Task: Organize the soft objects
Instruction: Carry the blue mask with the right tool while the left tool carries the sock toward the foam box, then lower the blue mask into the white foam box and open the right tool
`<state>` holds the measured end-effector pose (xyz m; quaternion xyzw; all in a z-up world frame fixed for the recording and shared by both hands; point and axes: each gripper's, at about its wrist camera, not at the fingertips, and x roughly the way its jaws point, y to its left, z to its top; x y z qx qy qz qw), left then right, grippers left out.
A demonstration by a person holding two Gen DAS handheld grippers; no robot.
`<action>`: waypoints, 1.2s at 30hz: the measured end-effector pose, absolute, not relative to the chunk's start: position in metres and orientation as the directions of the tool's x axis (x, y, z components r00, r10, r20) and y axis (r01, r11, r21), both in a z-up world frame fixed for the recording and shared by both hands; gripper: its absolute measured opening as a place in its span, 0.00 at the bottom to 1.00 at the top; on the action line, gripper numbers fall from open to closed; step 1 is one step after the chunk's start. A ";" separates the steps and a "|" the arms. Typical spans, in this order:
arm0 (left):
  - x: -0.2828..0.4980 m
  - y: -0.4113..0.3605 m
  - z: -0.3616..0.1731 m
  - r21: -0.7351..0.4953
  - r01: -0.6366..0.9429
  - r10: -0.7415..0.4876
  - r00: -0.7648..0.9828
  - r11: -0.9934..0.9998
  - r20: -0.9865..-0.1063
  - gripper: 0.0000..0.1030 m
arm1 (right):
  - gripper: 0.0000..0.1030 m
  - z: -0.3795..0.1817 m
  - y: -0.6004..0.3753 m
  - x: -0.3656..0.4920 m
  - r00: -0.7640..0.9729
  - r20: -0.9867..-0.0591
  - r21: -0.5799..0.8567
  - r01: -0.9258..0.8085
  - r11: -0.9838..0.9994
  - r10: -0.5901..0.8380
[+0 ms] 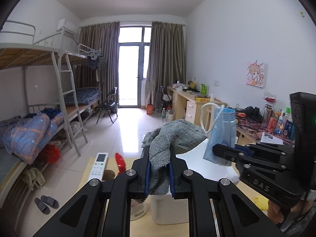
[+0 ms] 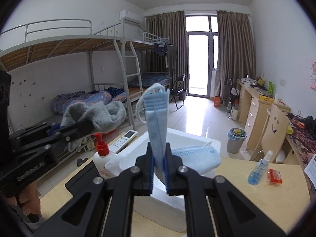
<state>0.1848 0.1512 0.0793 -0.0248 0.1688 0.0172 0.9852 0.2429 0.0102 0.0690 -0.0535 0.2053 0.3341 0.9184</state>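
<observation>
Far left stood the metal bunk beds (image 2: pixel 83 63) with a rumpled blue quilt (image 2: pixel 83 100) on the lower bunk, and slippers (image 1: pixel 46 204) on the pale tiled floor. Over to the left gripper (image 1: pixel 159 169): its jaws were pinched tight on a grey knitted cloth (image 1: pixel 169 136), which bunched upward out of the pads and flopped over to the right, with a tail hanging below the fingers. It was held in the air just above the left edge of the white foam box (image 2: pixel 138 154). Beside that box, on the wooden table (image 2: pixel 266 201), stood a white pump bottle with a red top (image 2: pixel 101 154) and a white remote control (image 1: pixel 98 165).

And the right gripper (image 2: pixel 159 169) was clamped on a folded blue face mask (image 2: pixel 157 122), long axis upright, ear loops at the top curling off to the left. It was held over the foam box, where another blue mask (image 2: pixel 199 156) already lay draped against the right wall.

Further right, a small blue spray bottle (image 2: pixel 258 169) and a red packet (image 2: pixel 274 175) rested on the tabletop. Behind them stood a wooden chair (image 2: pixel 276 126), a lined bin (image 2: pixel 236 140), cluttered desks (image 2: pixel 254 106) and brown curtains (image 2: pixel 233 53) flanking a bright glass door (image 2: pixel 199 63).
</observation>
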 end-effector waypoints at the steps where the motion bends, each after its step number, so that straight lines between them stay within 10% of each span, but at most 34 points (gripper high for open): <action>1: 0.183 0.152 0.079 -0.043 -0.045 0.029 0.943 0.998 -0.331 0.15 | 0.11 0.068 0.012 0.245 0.686 -0.418 0.041 -0.640 0.767 0.595; 13: 0.179 0.157 0.077 -0.047 -0.072 0.051 0.937 0.996 -0.344 0.15 | 0.12 0.062 0.030 0.262 0.649 -0.470 0.059 -0.654 0.755 0.599; 17: 0.178 0.156 0.078 -0.045 -0.070 0.051 0.938 0.996 -0.343 0.15 | 0.44 0.056 0.030 0.273 0.634 -0.489 0.100 -0.642 0.760 0.599; 26: 0.177 0.158 0.077 -0.054 -0.074 0.051 0.938 0.996 -0.343 0.15 | 0.84 0.056 0.023 0.272 0.656 -0.498 0.093 -0.610 0.787 0.567; 36: 0.184 0.158 0.077 -0.052 -0.067 0.043 0.931 0.996 -0.363 0.15 | 0.99 0.066 0.011 0.258 0.700 -0.466 0.058 -0.586 0.808 0.541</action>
